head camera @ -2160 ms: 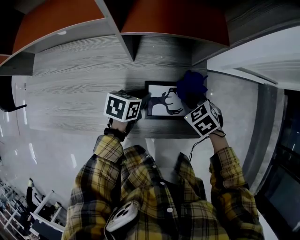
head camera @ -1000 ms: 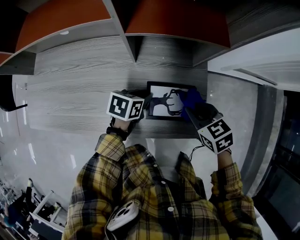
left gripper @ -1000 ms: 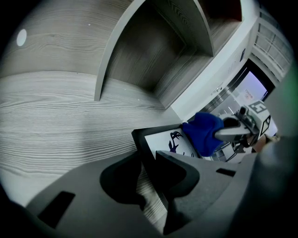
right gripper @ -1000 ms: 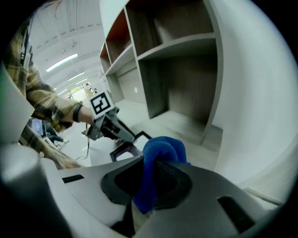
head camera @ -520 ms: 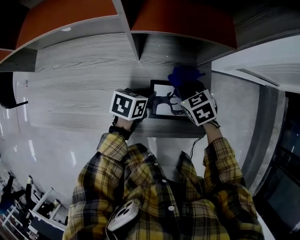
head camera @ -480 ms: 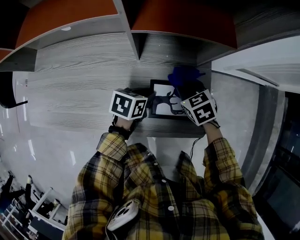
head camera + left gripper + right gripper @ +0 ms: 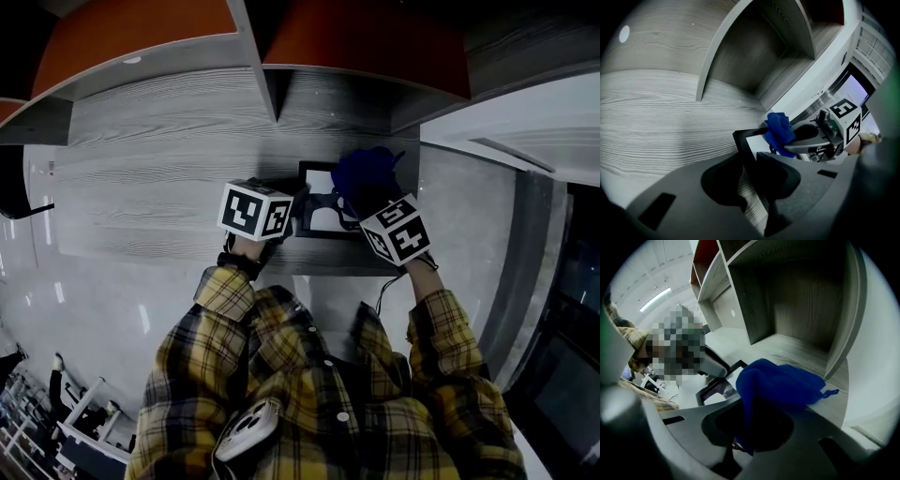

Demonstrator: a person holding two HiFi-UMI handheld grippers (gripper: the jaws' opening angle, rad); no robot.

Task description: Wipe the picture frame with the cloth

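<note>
The left gripper (image 7: 296, 202) slants down over the grey desk (image 7: 150, 178), and its jaws clasp the left edge of the picture frame (image 7: 317, 220), which lies near the desk's front edge. The right gripper (image 7: 367, 201) points steeply down and pinches the blue cloth (image 7: 362, 171). The cloth hides the frame's right part.

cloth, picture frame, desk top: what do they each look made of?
cloth: soft blue fabric, probably microfibre; it bunches into folds and the surface looks fuzzy.
picture frame: matte black moulding with no gloss; whether it is wood or plastic I cannot tell.
desk top: grey wood-grain, likely laminate; the streaks are even, with a slight sheen.
</note>
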